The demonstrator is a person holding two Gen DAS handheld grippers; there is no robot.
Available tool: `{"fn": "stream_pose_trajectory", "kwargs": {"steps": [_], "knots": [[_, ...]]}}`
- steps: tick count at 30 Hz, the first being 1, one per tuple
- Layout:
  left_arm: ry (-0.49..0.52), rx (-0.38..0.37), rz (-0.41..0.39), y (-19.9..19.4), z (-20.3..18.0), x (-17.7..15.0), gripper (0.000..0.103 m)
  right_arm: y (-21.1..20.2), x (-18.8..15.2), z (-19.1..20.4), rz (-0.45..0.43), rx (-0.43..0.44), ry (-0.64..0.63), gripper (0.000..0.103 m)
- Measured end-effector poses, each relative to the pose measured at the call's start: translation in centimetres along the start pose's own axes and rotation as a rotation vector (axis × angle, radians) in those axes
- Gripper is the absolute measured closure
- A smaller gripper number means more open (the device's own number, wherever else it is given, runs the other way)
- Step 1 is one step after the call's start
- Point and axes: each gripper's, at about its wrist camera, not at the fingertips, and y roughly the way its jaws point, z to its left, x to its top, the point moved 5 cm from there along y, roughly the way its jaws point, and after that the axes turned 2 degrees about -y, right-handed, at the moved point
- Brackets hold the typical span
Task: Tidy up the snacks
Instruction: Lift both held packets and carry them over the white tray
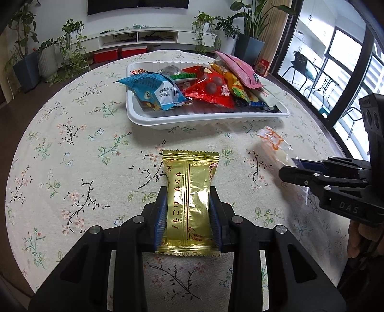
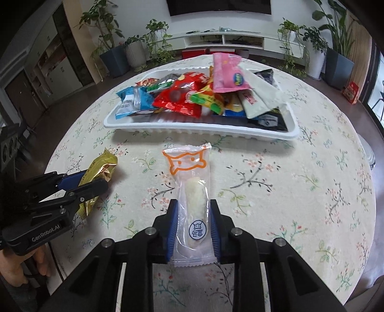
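I work in a home living room: wall-mounted TV [image 2: 219, 6] over a low white media console [image 1: 153, 38], potted plants [image 1: 48, 57], floral-clothed round table [image 1: 72, 148], balcony glass doors [image 1: 336, 72].

Your black plastic left gripper [image 1: 188, 213] and right gripper [image 2: 194, 223] carry ribbed blue pads [image 2: 172, 230], silver screws, white lettering.

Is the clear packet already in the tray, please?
No, out. The clear packet sits between the right gripper's fingers, short of the tray.

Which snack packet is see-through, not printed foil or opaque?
The clear packet with the orange cat outline, gripped in the right gripper; the pale snack shows through. The gold packet in the left gripper is opaque.
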Motion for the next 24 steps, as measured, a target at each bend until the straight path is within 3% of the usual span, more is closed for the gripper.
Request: {"fn": "stream_pose_trajectory", "kwargs": {"steps": [12,19,24], "knots": [[-0.033,-0.053,-0.076,-3.3,-0.5,2.8,0.073,-3.6,2.0,-3.3,-0.086,0.006,0.078,0.076],[-0.023,-0.03,-0.144,-5.8,0.3,8.9,0.073,-6.1,6.4,-3.2,-0.164,0.003,0.055,0.076],[-0.023,-0.023,-0.17,-6.1,0.7,14.0,0.073,-8.0,11.3,-2.3,-0.232,0.004,0.021,0.076]]}}
